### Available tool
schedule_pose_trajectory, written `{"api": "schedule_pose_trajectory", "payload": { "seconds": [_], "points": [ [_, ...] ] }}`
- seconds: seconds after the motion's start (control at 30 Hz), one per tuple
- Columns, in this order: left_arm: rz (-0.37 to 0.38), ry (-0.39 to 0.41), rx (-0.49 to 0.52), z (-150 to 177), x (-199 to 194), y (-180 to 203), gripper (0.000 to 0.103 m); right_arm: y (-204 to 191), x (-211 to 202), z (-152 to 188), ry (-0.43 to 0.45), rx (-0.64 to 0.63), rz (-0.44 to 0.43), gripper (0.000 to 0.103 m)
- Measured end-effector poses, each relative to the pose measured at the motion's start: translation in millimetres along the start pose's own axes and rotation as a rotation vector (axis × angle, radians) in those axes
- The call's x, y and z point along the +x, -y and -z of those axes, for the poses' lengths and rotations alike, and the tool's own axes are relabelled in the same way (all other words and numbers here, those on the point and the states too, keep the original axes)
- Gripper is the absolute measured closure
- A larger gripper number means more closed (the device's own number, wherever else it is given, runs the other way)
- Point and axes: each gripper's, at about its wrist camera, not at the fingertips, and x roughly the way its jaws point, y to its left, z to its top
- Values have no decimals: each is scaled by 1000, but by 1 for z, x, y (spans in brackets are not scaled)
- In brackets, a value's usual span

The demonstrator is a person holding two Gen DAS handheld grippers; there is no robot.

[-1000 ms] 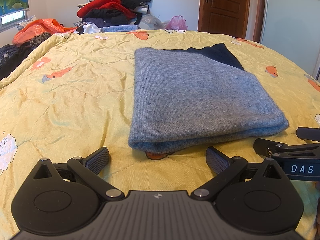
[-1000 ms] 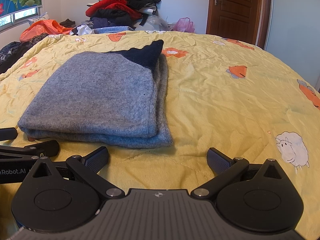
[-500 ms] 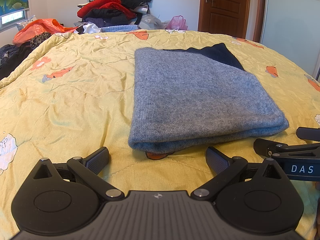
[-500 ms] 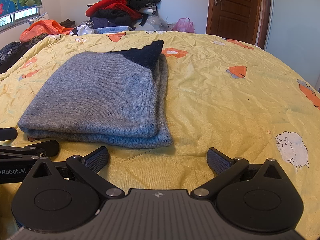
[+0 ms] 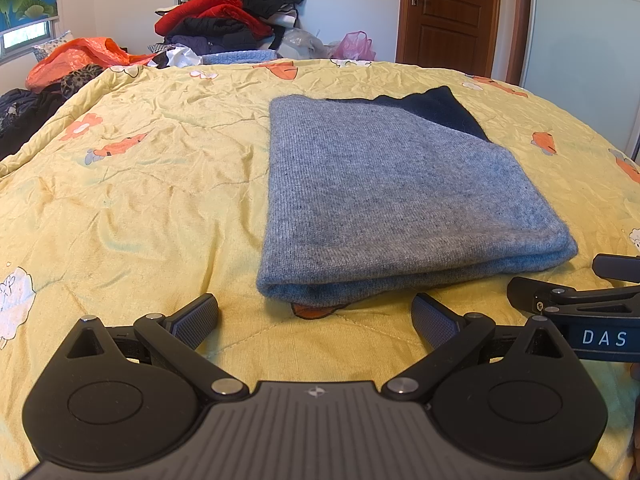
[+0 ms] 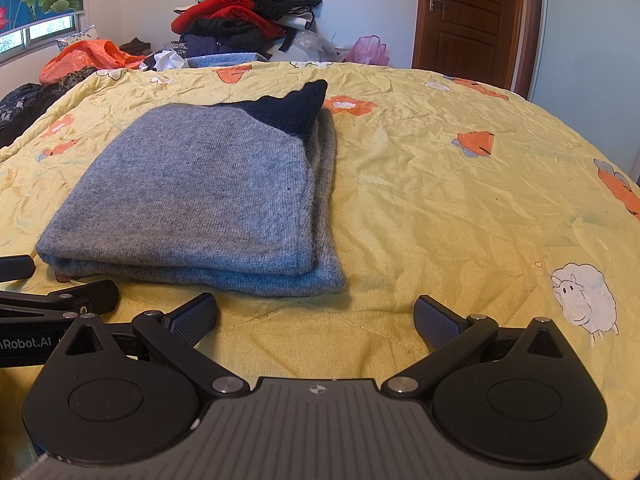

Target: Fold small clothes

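Note:
A grey knitted garment lies folded into a flat rectangle on the yellow bedspread, with a dark navy part showing at its far edge. In the right wrist view the same grey garment sits left of centre, its navy corner pointing away. My left gripper stands open just short of the garment's near folded edge, nothing between its fingers. My right gripper is open too, low over the bedspread, near the garment's front right corner. Each gripper shows at the other view's side edge.
A heap of red, black and dark clothes is piled against the far wall. An orange bag and dark clothes lie at the bed's far left. A pink bag sits by the brown door. Wide bedspread lies to the garment's right.

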Motion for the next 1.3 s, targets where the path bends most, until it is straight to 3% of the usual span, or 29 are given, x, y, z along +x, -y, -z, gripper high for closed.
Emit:
{"api": "schedule_pose_trajectory", "payload": {
  "seconds": [0.43, 0.67, 0.9, 1.17, 1.23, 1.3],
  "points": [
    [-19, -8, -3, 0, -3, 1, 0, 0, -1, 0, -3, 0, -4, 0],
    [-60, 51, 22, -1, -63, 9, 0, 12, -37, -9, -40, 66, -95, 0],
    [-72, 49, -60, -8, -89, 3, 0, 1, -56, -9, -38, -18, -33, 0],
    [-79, 75, -172, 2, -94, -5, 0, -1, -66, -9, -41, -19, -52, 0],
    [-77, 131, -161, 8, -100, -5, 0, 2, -64, -10, -50, -4, -59, 0],
    [-71, 93, -143, 7, -97, -2, 0, 3, -64, -10, -55, 9, -62, 0]
  ]
}}
